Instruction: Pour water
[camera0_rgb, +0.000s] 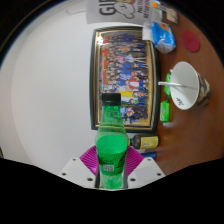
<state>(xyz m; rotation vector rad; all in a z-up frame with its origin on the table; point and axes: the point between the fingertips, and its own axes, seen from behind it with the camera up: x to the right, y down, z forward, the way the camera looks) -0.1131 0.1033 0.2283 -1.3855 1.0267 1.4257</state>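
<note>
A green plastic bottle (112, 150) stands upright at the bottom centre of the frame, directly between the two fingers of the gripper (110, 172). Its long axis runs straight up the picture and its dark cap (111, 100) points toward the top. The magenta pads (88, 160) sit against the bottle's lower body on both sides with no gap visible, so the jaws appear clamped on it, spread only to the bottle's width.

The likely target for the water is a white cup (184, 84) with a straw in it, lying to the upper right of the bottle, well apart from it and beyond the fingertips. Between and behind them a framed group picture (130, 68) lies flat on the bench (45, 90). A small yellow-green packet (150, 143) rests just right of the bottle's base. Judging from this layout, the pour calls for carrying the bottle rightward and forward, then tilting its neck toward the cup.
</note>
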